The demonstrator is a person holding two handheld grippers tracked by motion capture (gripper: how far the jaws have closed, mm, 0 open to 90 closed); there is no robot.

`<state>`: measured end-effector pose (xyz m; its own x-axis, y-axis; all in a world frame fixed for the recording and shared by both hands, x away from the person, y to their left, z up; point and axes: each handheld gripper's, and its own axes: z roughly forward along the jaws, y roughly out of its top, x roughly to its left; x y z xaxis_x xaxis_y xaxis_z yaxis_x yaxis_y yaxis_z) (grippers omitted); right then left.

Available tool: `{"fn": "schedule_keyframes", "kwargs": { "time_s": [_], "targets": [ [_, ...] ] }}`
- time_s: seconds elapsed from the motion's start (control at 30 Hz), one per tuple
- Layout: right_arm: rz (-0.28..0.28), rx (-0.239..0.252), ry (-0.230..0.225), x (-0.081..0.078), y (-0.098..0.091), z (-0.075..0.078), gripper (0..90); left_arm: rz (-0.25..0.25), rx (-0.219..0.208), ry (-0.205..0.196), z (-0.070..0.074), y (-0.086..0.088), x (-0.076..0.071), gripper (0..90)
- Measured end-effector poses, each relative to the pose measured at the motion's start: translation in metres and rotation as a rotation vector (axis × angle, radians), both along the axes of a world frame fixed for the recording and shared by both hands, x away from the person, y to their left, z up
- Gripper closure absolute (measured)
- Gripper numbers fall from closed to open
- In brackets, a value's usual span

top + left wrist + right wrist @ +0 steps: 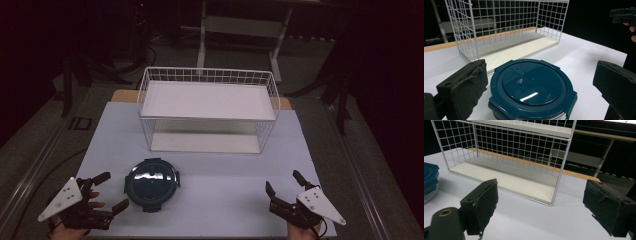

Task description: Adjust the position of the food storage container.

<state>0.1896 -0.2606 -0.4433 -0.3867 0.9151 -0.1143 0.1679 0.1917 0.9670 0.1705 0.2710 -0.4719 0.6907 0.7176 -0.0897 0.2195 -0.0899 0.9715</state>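
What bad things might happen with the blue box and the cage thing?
The round blue container has a shiny, smooth lid, so the open left gripper might slip off its curved sides. The white wire rack has a low shelf on top; the container could bump it going in.

A white table [210,200] w/ a white wire rack [207,110] standing on it. The rack has a flat white shelf on top & another at the bottom.

Left claw [111,191] is near the bottom left corner of the table, jaws wide apart. Just to the right of it sits a round dark blue box w/ a lid [151,184], flat on the table. The claw's tips are close to the box but not touching it. A grey pointy plate sits on the claw.

Right claw [283,182] is far off on the other side, also wide apart, nothing between its jaws. The rack is up ahead of both claws.
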Motion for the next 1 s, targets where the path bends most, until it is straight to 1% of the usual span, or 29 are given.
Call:
{"fn": "schedule_keyframes", "kwargs": {
  "time_s": [0.07,0.1,0.17,0.2,0.27,0.33,0.4,0.43,0.5,0.53,0.57,0.6,0.67,0.73,0.77,0.8,0.83,0.9,0.93,1.0],
  "targets": [
    [0.003,0.004,0.002,0.000,0.000,0.000,12.6,-0.001,0.001,-0.003,0.001,0.000,0.000,0.0],
    [0.003,0.005,0.003,0.000,0.000,0.000,12.6,-0.002,-0.005,-0.007,0.002,0.000,-0.001,0.0],
    [0.010,0.006,0.004,0.000,0.000,0.001,12.6,-0.017,-0.006,-0.001,0.005,-0.001,-0.001,0.0],
    [0.013,0.007,0.004,0.000,0.001,0.001,12.6,-0.014,0.005,-0.009,0.007,-0.001,-0.002,0.0],
    [0.016,0.007,0.006,0.000,0.001,0.001,12.5,-0.014,0.013,-0.014,0.009,-0.002,-0.002,0.0],
    [0.019,0.011,0.009,0.001,0.001,0.001,12.6,-0.027,0.011,-0.003,0.014,-0.001,-0.001,0.0],
    [0.017,0.011,0.010,0.001,0.002,0.001,12.5,-0.049,-0.007,0.027,0.020,0.002,0.001,0.0],
    [0.019,0.014,0.009,0.001,0.002,0.001,12.6,-0.049,0.004,0.032,0.024,0.003,0.001,0.0],
    [0.021,0.017,0.009,0.000,0.002,0.002,12.6,-0.028,0.016,0.012,0.029,0.007,0.000,0.0],
    [0.023,0.017,0.008,0.000,0.002,0.002,12.6,-0.037,0.015,0.018,0.030,0.008,0.001,0.0],
    [0.029,0.021,0.008,-0.001,0.003,0.002,12.5,-0.034,0.024,0.026,0.031,0.011,0.002,0.0],
    [0.043,0.029,0.008,-0.001,0.003,0.002,12.6,-0.032,0.028,0.032,0.031,0.013,0.003,0.0],
    [0.046,0.024,0.010,0.000,0.004,0.001,12.5,-0.039,0.035,0.056,0.029,0.019,0.007,1.3],
    [0.053,0.024,0.014,0.000,0.005,0.001,12.6,-0.033,0.049,0.068,0.024,0.026,0.011,7.0],
    [0.054,0.022,0.016,0.000,0.006,0.001,12.5,-0.030,0.052,0.073,0.022,0.029,0.012,12.1],
    [0.056,0.020,0.016,0.000,0.007,0.001,12.5,-0.026,0.064,0.081,0.019,0.032,0.015,16.4],
    [0.058,0.017,0.015,0.000,0.007,0.001,12.6,-0.034,0.069,0.091,0.016,0.035,0.016,21.0],
    [0.065,0.019,0.019,0.001,0.007,0.000,12.6,-0.027,0.103,0.112,0.008,0.039,0.021,31.5],
    [0.071,0.023,0.022,0.001,0.007,0.000,12.6,-0.027,0.110,0.122,0.006,0.040,0.023,37.0],
    [0.075,0.022,0.028,0.001,0.007,-0.001,12.5,-0.011,0.149,0.148,-0.001,0.042,0.027,45.8]
  ]
}}
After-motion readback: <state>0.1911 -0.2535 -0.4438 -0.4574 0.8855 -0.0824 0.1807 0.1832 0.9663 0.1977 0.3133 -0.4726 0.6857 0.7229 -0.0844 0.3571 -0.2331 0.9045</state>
